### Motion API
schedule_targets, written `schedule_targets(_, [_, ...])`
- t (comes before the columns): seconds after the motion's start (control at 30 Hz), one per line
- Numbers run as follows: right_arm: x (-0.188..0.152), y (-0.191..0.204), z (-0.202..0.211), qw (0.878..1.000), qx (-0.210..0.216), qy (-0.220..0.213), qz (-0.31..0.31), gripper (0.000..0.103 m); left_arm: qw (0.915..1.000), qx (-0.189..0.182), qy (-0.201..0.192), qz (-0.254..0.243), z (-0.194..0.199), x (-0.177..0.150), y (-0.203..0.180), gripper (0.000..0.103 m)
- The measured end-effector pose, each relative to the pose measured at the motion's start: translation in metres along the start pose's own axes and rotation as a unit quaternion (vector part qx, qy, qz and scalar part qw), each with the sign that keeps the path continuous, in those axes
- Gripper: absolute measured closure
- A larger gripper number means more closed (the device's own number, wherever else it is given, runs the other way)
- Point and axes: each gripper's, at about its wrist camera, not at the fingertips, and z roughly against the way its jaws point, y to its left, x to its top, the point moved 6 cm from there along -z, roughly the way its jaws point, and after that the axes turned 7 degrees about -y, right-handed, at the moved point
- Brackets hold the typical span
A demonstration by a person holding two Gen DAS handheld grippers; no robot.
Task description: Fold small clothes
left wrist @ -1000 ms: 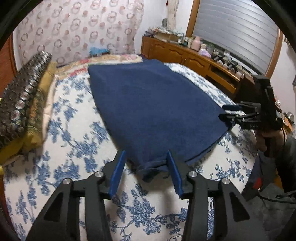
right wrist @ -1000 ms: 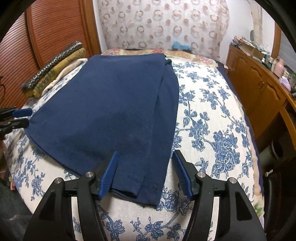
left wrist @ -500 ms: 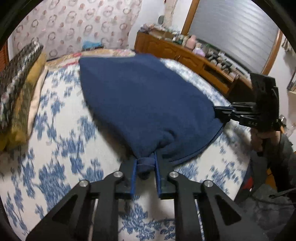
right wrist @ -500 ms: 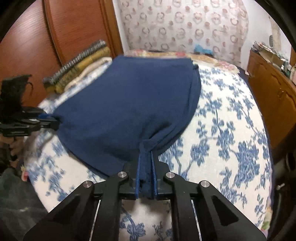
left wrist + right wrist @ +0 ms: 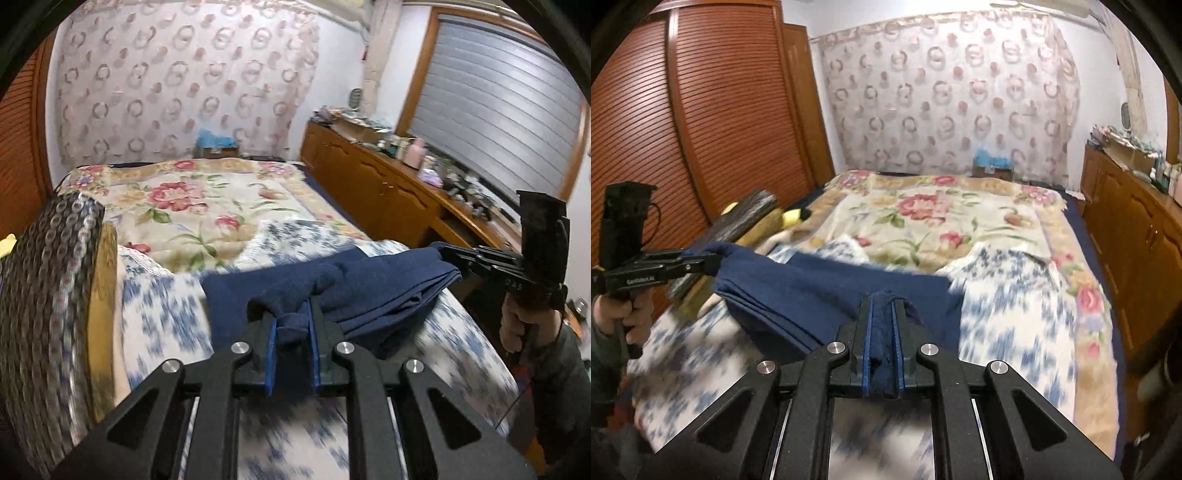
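From my left wrist, my left gripper [image 5: 291,343] has its two blue-padded fingers [image 5: 270,354] pinching a bunched corner of the one dark blue knitted garment [image 5: 369,291]. The garment is lifted off the bed with the blue-and-white flowered sheet [image 5: 162,314] and hangs in folds between my two grippers, its far end sagging onto that sheet. To the right of the garment my right gripper [image 5: 448,254] holds the other corner, my right hand [image 5: 517,325] wrapped around its black handle; the pale letters on its side are too blurred to read. Left of the garment lies one stack of folded patterned cloths, dark on top and mustard beneath [image 5: 51,295]. Beyond the garment one cream blanket with red flowers [image 5: 199,206] covers the head of the bed. Right of the bed runs a long wooden counter [image 5: 369,184] crowded with small bottles and boxes I cannot count.

From my right wrist, my right gripper [image 5: 882,339] has its blue-padded fingers [image 5: 866,347] pressed almost together on a thin fold of the same garment [image 5: 812,295]. Left of the garment my left gripper [image 5: 709,258] clamps the opposite corner, held by my left hand [image 5: 617,314]; white lettering on its body seems to begin "Gen", the rest unclear. A brown louvred wardrobe [image 5: 720,110] stands behind it.
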Motion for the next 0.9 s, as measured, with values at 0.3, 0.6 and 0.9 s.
schedule_targets(0.3, [0.013, -0.047, -0.091, 0.998, -0.017, 0.058, -0.013, 0.092, 0.9982, 0.034, 0.044, 0.024, -0.069, 0.011, 0.035, 0.086])
schedule_targets(0.6, [0.013, -0.067, -0.080, 0.997, -0.064, 0.038, 0.005, 0.040, 0.9988, 0.038, 0.029, -0.008, -0.052, 0.005, 0.026, 0.047])
schedule_targets(0.9, [-0.016, -0.066, -0.092, 0.996, -0.045, 0.074, 0.004, 0.033, 0.9937, 0.078, 0.080, 0.011, -0.087, -0.028, 0.049, 0.047])
